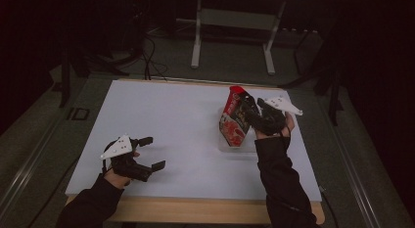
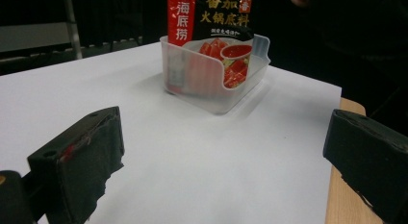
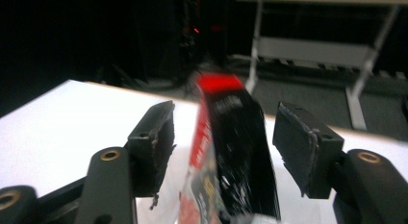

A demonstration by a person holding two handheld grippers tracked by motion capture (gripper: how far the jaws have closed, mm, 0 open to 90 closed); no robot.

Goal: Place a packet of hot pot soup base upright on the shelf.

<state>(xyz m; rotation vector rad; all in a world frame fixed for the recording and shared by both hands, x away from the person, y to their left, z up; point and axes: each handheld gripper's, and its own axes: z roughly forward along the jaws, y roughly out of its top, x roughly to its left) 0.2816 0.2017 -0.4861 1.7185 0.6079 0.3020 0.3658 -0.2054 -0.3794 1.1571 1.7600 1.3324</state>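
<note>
A red and black snack packet [image 1: 236, 118] stands upright in a small clear plastic tub [image 1: 234, 146] on the right half of the white table top [image 1: 171, 115]. My right gripper [image 1: 250, 109] is at the packet's upper part. In the right gripper view its jaws stand apart on either side of the packet [image 3: 231, 137], with a gap at each pad, so the right gripper [image 3: 223, 116] is open. My left gripper [image 1: 155, 152] rests near the front left, open and holding nothing. From the left gripper view [image 2: 226, 132], the packet [image 2: 211, 17] and tub [image 2: 211, 84] lie farther off.
The white top sits on a wooden table whose front edge [image 1: 195, 209] shows. A metal stand [image 1: 235, 22] and cables [image 1: 147, 57] are on the dark floor behind. The person's dark sleeves come in from the bottom.
</note>
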